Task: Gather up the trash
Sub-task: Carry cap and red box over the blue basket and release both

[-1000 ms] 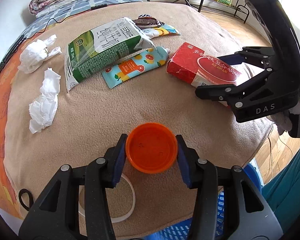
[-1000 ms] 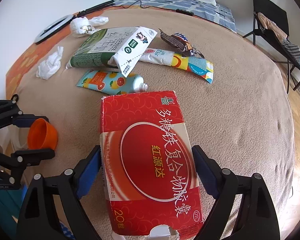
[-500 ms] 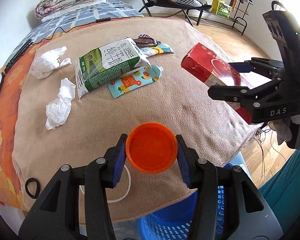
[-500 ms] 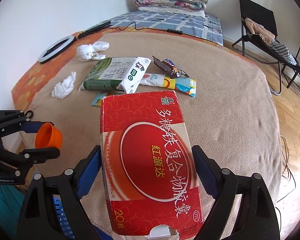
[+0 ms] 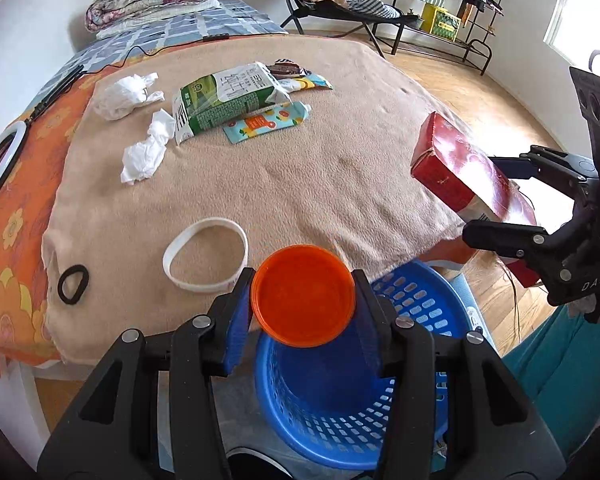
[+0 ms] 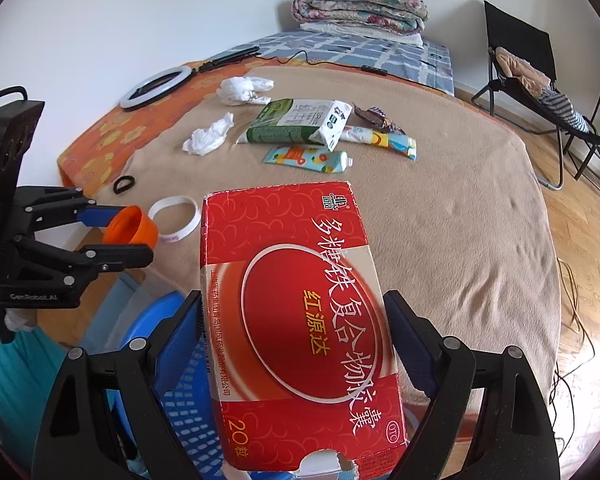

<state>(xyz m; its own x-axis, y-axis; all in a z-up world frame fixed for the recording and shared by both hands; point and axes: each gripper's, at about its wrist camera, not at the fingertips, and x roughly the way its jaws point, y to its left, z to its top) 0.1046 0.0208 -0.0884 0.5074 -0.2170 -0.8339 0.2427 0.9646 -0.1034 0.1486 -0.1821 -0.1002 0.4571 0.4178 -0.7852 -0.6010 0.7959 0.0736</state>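
Basket [image 5: 416, 312], blue, sits below the bed's edge, with nothing to see inside it. You have lifted both hands off the blanket [image 5: 300, 168] to above it. Your right gripper [image 6: 296, 344] squeezes one red box [image 6: 300, 320]; your left gripper [image 5: 302, 300] pinches one orange lid [image 5: 303, 295]. Two crumpled tissues [image 5: 144, 152] lie on the blanket.

A folded floral quilt [image 6: 360, 8] lies on the blue checked bedsheet [image 6: 380, 54]; a black folding chair [image 6: 520, 64] with draped clothes stands on wooden flooring [image 5: 460, 92].
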